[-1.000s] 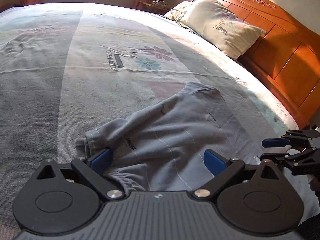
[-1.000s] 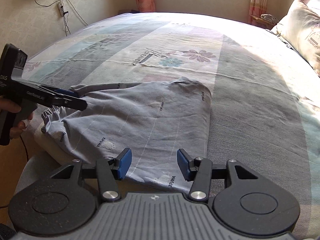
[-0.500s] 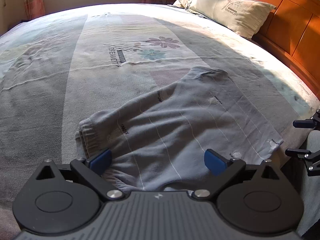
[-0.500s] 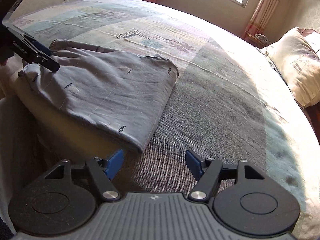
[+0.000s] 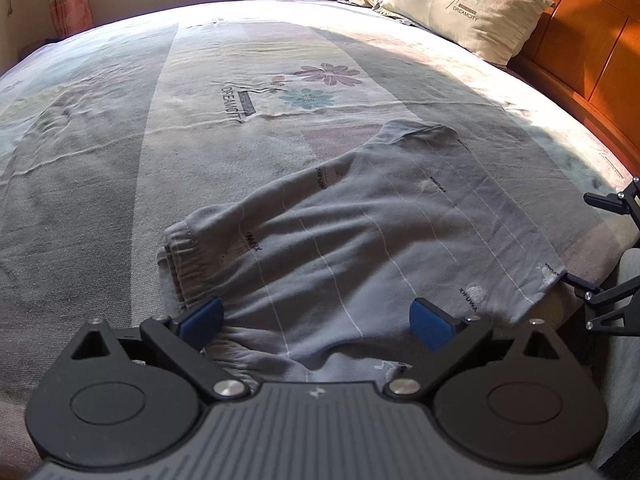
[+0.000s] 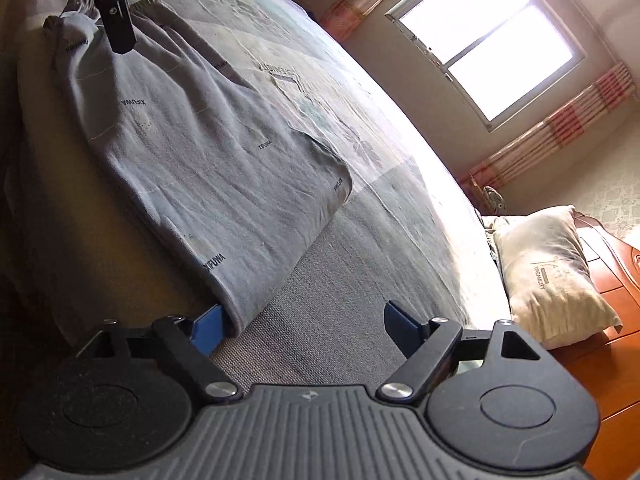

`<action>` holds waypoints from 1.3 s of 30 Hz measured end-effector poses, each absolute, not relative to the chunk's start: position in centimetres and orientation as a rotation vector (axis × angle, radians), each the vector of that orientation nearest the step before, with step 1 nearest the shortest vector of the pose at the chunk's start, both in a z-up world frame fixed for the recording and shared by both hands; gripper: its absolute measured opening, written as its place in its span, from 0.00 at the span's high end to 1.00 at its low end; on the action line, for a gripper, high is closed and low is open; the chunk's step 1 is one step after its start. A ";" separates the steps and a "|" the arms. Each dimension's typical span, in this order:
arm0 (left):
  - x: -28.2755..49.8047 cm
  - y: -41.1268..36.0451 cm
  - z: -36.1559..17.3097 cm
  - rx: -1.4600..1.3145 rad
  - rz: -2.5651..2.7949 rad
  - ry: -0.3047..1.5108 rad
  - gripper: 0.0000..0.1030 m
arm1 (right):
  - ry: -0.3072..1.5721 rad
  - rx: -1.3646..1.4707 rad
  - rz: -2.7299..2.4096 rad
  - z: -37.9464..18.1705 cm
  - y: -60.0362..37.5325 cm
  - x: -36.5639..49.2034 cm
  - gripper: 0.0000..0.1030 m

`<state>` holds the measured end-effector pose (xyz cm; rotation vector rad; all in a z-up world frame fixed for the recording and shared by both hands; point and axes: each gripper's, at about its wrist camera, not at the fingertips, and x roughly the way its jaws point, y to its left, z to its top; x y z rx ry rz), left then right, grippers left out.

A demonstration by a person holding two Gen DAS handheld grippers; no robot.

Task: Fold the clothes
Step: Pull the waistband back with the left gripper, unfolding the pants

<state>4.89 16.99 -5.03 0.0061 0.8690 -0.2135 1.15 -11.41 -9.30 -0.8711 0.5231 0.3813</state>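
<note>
Item: grey garment [image 5: 360,232], laid flat and doubled at the near edge of the bed [image 5: 120,160], elastic band to the left.
Left hand-held gripper [image 5: 316,320]: jaws apart, over the band end.
Right hand-held gripper [image 6: 302,326]: jaws apart, one pad at the garment's right corner.
Step, by judgement: between folds; a further fold would call for pinching both near corners.
Room: patterned sheet, pillow [image 5: 460,8], wooden headboard [image 5: 592,52], sunlit window [image 6: 488,44].

right hand-held gripper [image 6: 302,326] slid to garment [image 6: 208,152] corner.

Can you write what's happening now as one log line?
fold clothes | left tongs: open, over waistband | right tongs: open, at hem corner | grey pants: flat on bed
</note>
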 end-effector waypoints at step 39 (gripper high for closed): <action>10.7 16.7 -4.5 -0.246 -0.427 0.846 0.04 | 0.771 -0.244 0.795 -7.8 -5.4 4.0 0.17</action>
